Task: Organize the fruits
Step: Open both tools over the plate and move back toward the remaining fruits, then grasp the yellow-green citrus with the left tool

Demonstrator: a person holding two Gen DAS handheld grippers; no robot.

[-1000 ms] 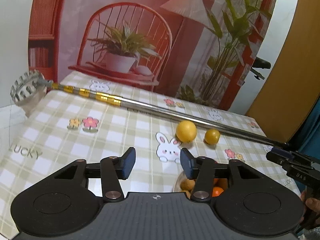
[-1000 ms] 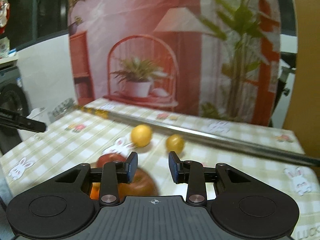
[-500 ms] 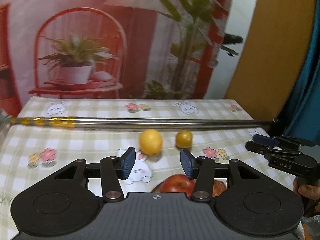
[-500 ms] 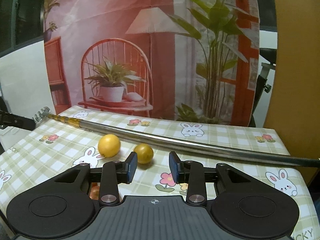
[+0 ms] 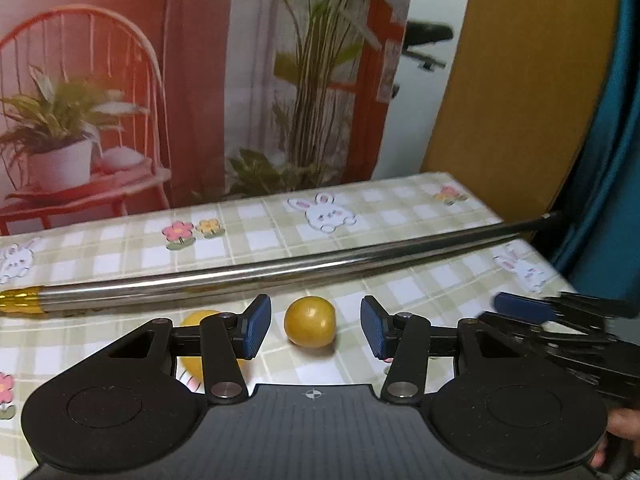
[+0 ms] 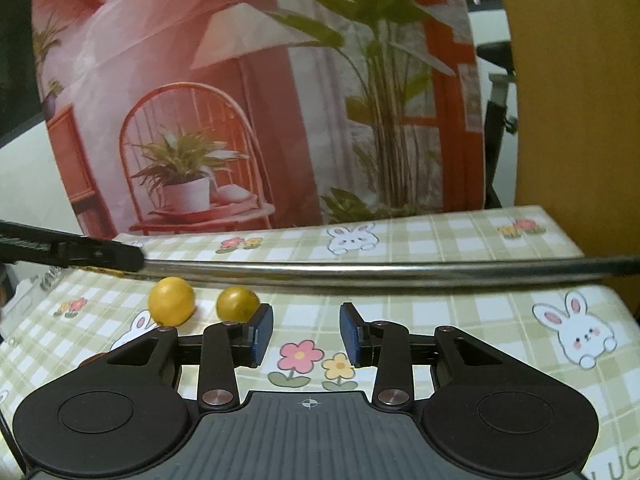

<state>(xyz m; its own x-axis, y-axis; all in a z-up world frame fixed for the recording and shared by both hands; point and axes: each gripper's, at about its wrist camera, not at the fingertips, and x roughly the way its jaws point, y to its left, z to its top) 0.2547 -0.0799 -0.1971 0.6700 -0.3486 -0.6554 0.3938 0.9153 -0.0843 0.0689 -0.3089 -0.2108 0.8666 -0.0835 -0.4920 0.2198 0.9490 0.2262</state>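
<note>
Fruit sits on a worktop [image 5: 360,248] covered with a green-and-white checked cloth printed with rabbits and flowers. Two round yellow-orange fruits lie side by side, close together but not touching, just in front of a long metal pole [image 5: 280,270] that stretches across the worktop from left to right.

Seen from the left wrist camera, the left gripper [image 5: 315,330] has its jaws spread wide and holds nothing. The smaller orange fruit [image 5: 310,322] lies on the cloth framed in the gap between its blue pads [image 5: 256,326], slightly beyond them and touching neither. The larger yellow fruit [image 5: 196,320] is to the left, partly hidden behind the gripper's left finger. The right gripper [image 5: 524,308] shows at the right edge of this view, blurred, reaching in above the cloth.

Seen from the right wrist camera, the right gripper [image 6: 306,334] is also wide open and empty, hanging over a printed flower on bare cloth. Both fruits lie to its left: the smaller orange fruit [image 6: 236,303] just beyond its left pad, the larger yellow fruit [image 6: 171,306] farther left. The metal pole [image 6: 380,272] runs behind them. A dark finger of the left gripper [image 6: 80,254] enters from the left edge, over the pole's end.

A backdrop [image 6: 280,100] picturing a red chair, a potted plant and a lamp stands behind the worktop.
</note>
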